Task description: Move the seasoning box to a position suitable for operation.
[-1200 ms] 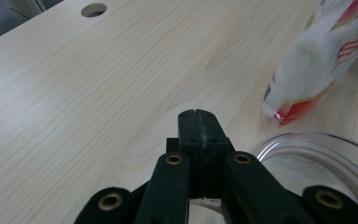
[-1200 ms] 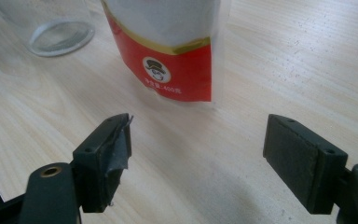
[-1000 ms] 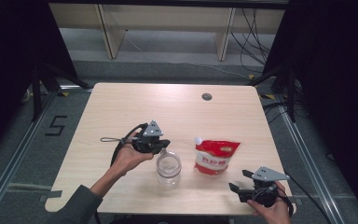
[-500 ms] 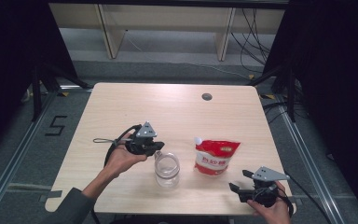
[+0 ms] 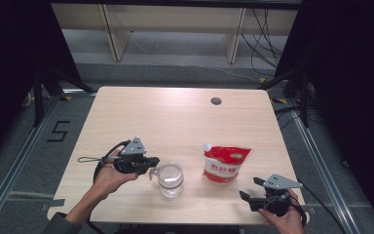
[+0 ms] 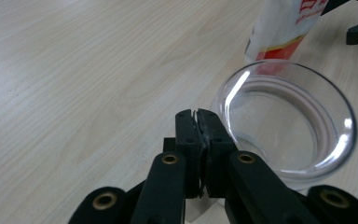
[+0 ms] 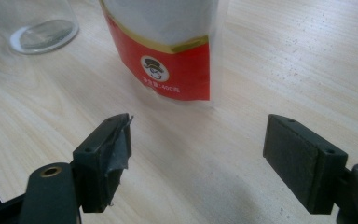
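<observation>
A clear glass jar point(image 5: 170, 179) stands open-mouthed near the table's front edge, with a red and white pouch point(image 5: 225, 163) upright to its right. My left gripper point(image 5: 152, 167) lies level just left of the jar, tips toward it. In the left gripper view its jaws point(image 6: 198, 114) have just been opening but still stand nearly together, with nothing between them, beside the jar's rim point(image 6: 289, 121) and apart from it. My right gripper point(image 5: 251, 189) rests open at the front right. Its jaws point(image 7: 198, 149) point at the pouch point(image 7: 168, 46), a short way off; the jar point(image 7: 37, 23) shows at the upper left.
The light wooden table point(image 5: 175, 122) has a round cable hole point(image 5: 216, 101) near its far edge. A low shelf stands on the floor beyond the table. Metal rails run along both sides, and dark curtains hang left and right.
My left hand and gripper have drawn back to the left, away from the jar's rim. The jar, the pouch and the right gripper have stayed where they were.
</observation>
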